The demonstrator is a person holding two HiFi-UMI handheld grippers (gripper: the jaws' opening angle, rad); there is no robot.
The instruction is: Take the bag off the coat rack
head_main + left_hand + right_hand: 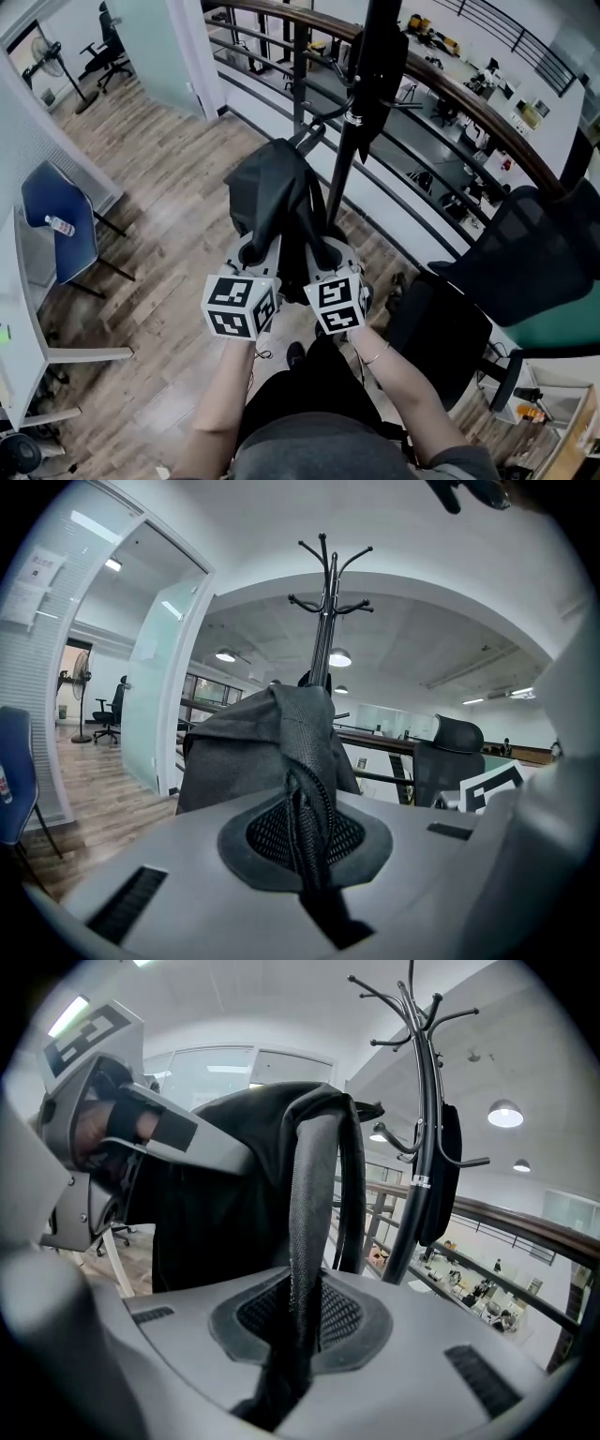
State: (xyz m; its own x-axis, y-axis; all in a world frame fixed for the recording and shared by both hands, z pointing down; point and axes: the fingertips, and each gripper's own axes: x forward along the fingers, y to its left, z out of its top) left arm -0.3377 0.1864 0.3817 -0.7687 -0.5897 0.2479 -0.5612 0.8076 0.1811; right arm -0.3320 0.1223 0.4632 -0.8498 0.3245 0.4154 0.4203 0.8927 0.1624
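1. Bag (267, 192), black and limp, is held bunched up in front of a standing person, over a wooden floor (159, 187) and just beside the dark pole of the coat rack (361, 103).
2. The left tongs (255, 251) are clamped fully together on a fold of the bag's mesh fabric. In the left gripper view the cloth rises straight out of the pinched jaws.
3. The right tongs (328, 251) are closed on a flat strap (309, 1204), with the jaws parted only by the strap's thickness.
4. The two grips sit side by side, nearly touching, probably to share the weight and keep the soft bag from slipping or swinging.
5. In the left gripper view the top hooks of the rack stand bare behind the bag. The bag therefore seems already free of the rack and borne by the tongs alone.
6. Another dark item (448, 1176) hangs on the rack's far side.
7. What looks left to do is to carry the bag away from the pole. A trailing strap could snag a lower hook.
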